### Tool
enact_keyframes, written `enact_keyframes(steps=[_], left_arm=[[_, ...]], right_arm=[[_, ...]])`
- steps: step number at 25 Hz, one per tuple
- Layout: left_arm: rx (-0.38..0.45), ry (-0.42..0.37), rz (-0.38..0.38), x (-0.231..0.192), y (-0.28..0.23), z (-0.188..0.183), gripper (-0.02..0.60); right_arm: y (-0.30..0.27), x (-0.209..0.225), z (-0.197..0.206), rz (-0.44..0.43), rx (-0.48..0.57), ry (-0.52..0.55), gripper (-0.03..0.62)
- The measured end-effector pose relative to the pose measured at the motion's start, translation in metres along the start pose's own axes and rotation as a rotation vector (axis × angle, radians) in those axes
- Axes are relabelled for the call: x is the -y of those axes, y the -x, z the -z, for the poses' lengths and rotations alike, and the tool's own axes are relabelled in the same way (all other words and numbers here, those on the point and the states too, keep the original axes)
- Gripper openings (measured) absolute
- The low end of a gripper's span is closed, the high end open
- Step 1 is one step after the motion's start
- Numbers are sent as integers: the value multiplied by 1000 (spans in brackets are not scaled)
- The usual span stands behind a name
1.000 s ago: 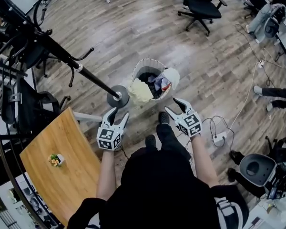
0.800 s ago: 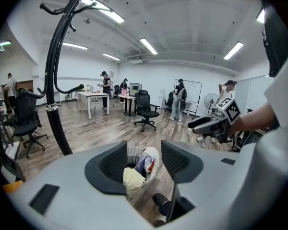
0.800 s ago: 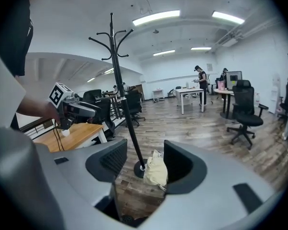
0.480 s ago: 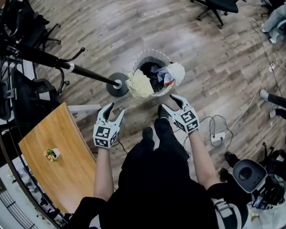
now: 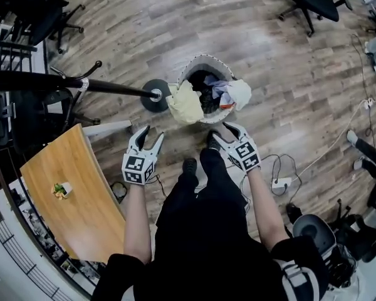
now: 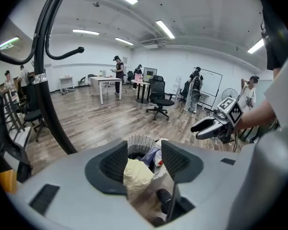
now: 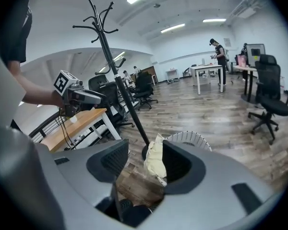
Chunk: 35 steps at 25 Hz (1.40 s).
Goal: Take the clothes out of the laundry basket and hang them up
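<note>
A white mesh laundry basket (image 5: 196,64) stands on the wood floor just ahead of my feet. A pale yellow garment (image 5: 185,103) hangs over its near rim, and white, blue and red clothes (image 5: 230,93) lie at its right side. The black coat rack (image 5: 113,88) rises from its round base (image 5: 154,96) left of the basket. My left gripper (image 5: 151,132) hovers open, short of the basket and apart from it. My right gripper (image 5: 224,132) is close to the near rim, its jaws closing with nothing between them. The yellow garment (image 6: 137,174) shows beyond the left jaws, and the same yellow garment (image 7: 155,159) beyond the right jaws.
A wooden table (image 5: 69,193) with a small plant (image 5: 60,189) stands at my left. Black office chairs sit at the far left (image 5: 31,17) and far right (image 5: 313,2). Cables and a power strip (image 5: 281,182) lie on the floor to my right. Other people stand far off.
Both grippers have come nearer to the basket, the right one up to its near rim. The head view has swung, so the coat rack pole now lies more level in the picture.
</note>
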<state>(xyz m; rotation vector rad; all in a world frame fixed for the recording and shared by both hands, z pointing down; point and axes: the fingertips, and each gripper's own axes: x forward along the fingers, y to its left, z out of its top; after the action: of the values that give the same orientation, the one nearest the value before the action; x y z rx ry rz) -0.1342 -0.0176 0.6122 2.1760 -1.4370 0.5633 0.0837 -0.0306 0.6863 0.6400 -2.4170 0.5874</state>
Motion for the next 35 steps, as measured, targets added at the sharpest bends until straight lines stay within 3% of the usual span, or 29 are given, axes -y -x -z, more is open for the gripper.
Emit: enact_keyframes(steps=[5, 9, 14, 21, 27, 35], left_arm=[[-39, 2, 22, -4, -24, 12, 224], [-61, 9, 46, -11, -44, 28, 224], [-94, 34, 120, -14, -77, 50, 224], [-161, 70, 217, -35, -126, 111, 224], [-187, 151, 170, -79, -166, 167, 224], [-281, 155, 188, -83, -192, 245, 224]], right_arm=[[-33, 3, 0, -78, -45, 59, 232], [-62, 6, 1, -93, -53, 32, 232], [-90, 13, 25, -51, -80, -46, 224], [-133, 31, 75, 37, -89, -172, 213], [-187, 41, 126, 68, -90, -220, 193], [-231, 48, 191, 84, -122, -298, 184]])
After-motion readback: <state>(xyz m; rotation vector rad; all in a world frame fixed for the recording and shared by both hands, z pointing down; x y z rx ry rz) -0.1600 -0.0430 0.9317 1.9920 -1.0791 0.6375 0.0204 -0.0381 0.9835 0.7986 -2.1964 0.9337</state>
